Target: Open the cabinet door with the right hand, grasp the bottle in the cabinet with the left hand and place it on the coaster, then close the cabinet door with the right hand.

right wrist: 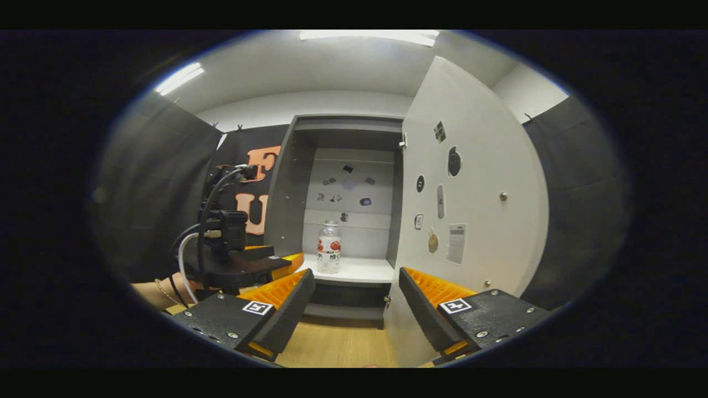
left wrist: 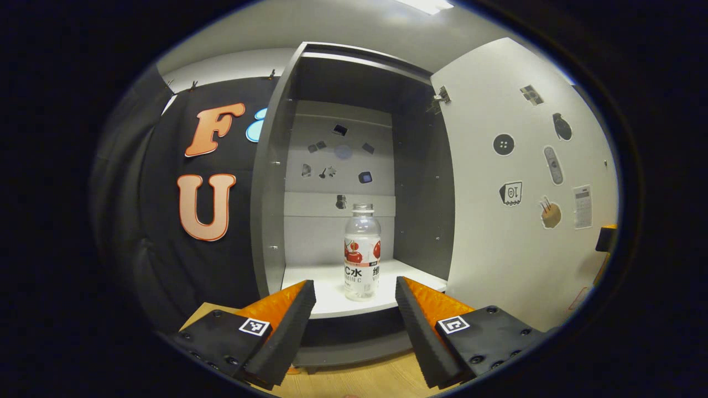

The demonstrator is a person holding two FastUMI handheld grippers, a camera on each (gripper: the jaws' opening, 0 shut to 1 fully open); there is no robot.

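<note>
Left gripper [left wrist: 354, 296]: wide open, holding nothing, lined up on the cabinet opening with the bottle sitting right in the gap between my two fingers, still a bit beyond the tips. From the right gripper view I can see it [right wrist: 276, 264] off to the left, near the shelf's front edge.
Right gripper [right wrist: 357, 290]: also spread wide and empty, hanging back from the cabinet, with the door's free edge close in front of it.
Cabinet [left wrist: 271, 182]: grey box, white shelf inside, far side of the wooden table.
Cabinet door [left wrist: 514, 182]: swung fully out to the right, so I'd say the opening step is done and the grab is what's on now.
Bottle [left wrist: 362, 251]: clear plastic with a red and white label, cap off as far as I can tell, upright on the shelf towards its front, nothing around it.
Coaster: can't spot it, so I'd sort out where it is before lifting.
How I'd do it: go straight in, level, keep the fingers apart until the label band is between the pads, then squeeze mid-body. Looks light and maybe empty, so a nudge from one finger could tip it.
Watch out: right finger runs close to the door side, so I'd stay centred.
</note>
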